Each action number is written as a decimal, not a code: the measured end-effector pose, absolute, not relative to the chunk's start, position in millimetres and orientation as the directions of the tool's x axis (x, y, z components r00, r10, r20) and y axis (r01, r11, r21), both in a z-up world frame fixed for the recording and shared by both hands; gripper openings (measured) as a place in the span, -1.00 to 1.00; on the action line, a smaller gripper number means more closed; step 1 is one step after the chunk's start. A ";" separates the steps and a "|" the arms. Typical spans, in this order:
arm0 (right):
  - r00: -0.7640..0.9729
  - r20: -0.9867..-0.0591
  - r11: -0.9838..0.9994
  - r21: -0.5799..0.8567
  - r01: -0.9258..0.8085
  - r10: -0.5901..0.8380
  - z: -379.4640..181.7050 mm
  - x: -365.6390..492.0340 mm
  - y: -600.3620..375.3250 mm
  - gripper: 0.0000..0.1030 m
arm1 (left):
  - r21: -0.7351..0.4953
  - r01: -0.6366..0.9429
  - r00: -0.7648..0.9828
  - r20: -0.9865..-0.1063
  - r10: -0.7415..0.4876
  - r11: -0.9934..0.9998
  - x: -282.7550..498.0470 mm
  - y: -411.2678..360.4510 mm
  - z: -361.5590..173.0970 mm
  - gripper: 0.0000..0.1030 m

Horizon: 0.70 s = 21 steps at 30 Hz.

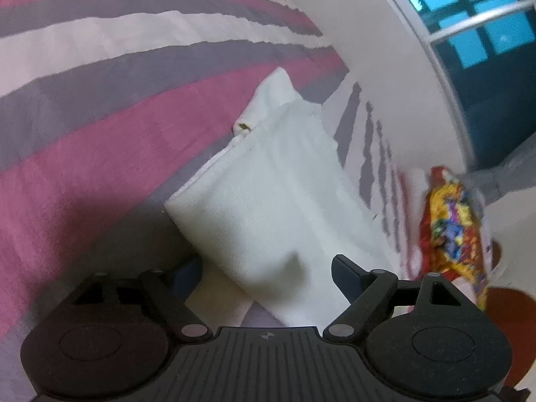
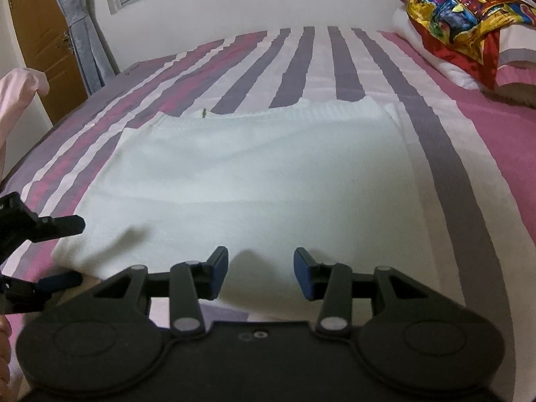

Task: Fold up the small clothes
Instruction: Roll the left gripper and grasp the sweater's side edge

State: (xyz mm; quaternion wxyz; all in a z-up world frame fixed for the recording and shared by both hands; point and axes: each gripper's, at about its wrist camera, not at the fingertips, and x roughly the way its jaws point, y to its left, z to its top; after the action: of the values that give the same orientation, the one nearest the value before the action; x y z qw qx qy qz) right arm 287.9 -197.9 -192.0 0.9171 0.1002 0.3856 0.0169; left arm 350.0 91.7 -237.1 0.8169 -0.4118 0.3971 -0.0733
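A bed with a pink, grey and white striped cover (image 2: 452, 154) is spread with a white knitted garment (image 2: 254, 174). Its near edge is flanked by the left claw (image 1: 268, 268) and right claw (image 2: 260, 273), both apart; hem corners should be pinched evenly.

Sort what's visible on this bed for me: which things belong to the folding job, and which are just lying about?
Part of the job:
- white knit garment, spread flat on the striped bedspread
- left tongs, open at its near left corner
- right tongs, open at its near edge

Just lying about:
- colourful patterned cloth
- white pillow under it
- curtain
- window
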 end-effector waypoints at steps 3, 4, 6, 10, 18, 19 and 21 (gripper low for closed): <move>0.702 -0.703 0.978 0.202 0.045 0.113 -192.1 288.6 -197.2 -0.15 | -0.760 -0.236 0.678 -0.575 -0.457 0.606 350.6 97.2 -241.9 0.62; 0.703 -0.702 0.978 0.203 0.044 0.115 -192.0 288.5 -196.9 -0.15 | -0.768 -0.246 0.678 -0.572 -0.461 0.591 351.1 98.8 -243.8 0.62; 0.704 -0.700 0.978 0.205 0.038 0.119 -191.8 288.6 -196.4 -0.14 | -0.784 -0.263 0.683 -0.563 -0.466 0.562 352.8 100.0 -246.8 0.62; 0.708 -0.697 0.977 0.208 0.040 0.119 -192.8 289.8 -196.6 -0.14 | -0.814 -0.276 0.726 -0.525 -0.445 0.510 353.7 97.6 -252.4 0.61; 0.705 -0.697 0.976 0.215 0.035 0.128 -197.2 297.9 -196.1 -0.14 | -0.866 -0.311 0.751 -0.477 -0.457 0.392 374.8 86.7 -288.2 -0.68; 0.706 -0.696 0.975 0.218 0.035 0.130 -197.9 299.3 -196.5 -0.14 | -0.868 -0.301 0.754 -0.470 -0.458 0.395 377.9 84.7 -288.8 -0.68; 0.709 -0.692 0.974 0.224 0.033 0.135 -199.0 301.6 -197.9 -0.14 | -0.871 -0.290 0.766 -0.460 -0.449 0.397 384.0 81.9 -288.5 -0.68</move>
State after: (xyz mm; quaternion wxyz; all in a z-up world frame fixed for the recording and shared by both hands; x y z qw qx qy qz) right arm 301.6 -197.9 -199.0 0.9177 0.1106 0.3805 0.0279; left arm 384.0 81.9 -288.5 0.7643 -0.5467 0.3380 -0.0520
